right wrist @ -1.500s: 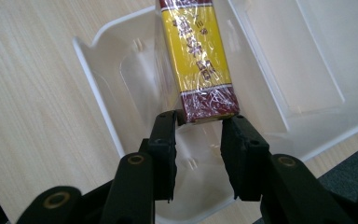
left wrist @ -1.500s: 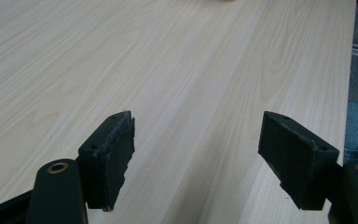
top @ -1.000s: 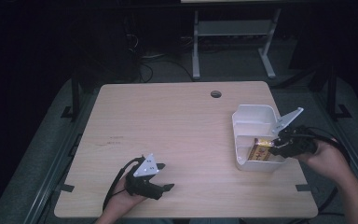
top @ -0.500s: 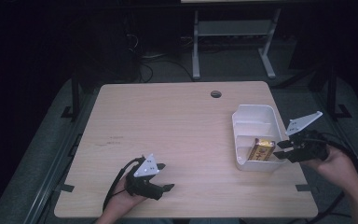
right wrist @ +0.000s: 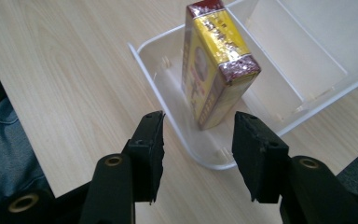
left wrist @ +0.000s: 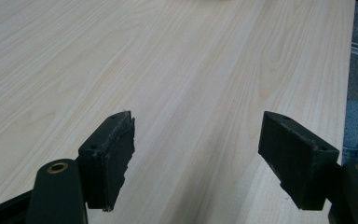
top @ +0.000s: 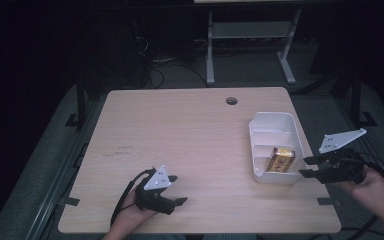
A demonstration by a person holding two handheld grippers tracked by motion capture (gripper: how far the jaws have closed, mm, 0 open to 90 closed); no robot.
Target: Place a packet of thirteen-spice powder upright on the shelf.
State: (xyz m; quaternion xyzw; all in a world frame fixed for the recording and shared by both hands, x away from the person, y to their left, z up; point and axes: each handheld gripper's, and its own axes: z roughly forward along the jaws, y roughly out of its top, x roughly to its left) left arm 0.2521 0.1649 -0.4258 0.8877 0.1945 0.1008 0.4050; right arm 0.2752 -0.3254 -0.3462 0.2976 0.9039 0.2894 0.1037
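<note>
The box lies in the bin by the table's right edge. The right gripper, jaws just opening and empty, sits beside the bin. The left gripper rests near the front edge, jaws apart, empty.

The high view looks forward and down over the whole table. Both gripper views sit low and close; the right one faces the white bin with the yellow box, shared with the high view.

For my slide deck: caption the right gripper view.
Right gripper, jaws open, just outside a white bin holding a gold-and-red box.
</note>
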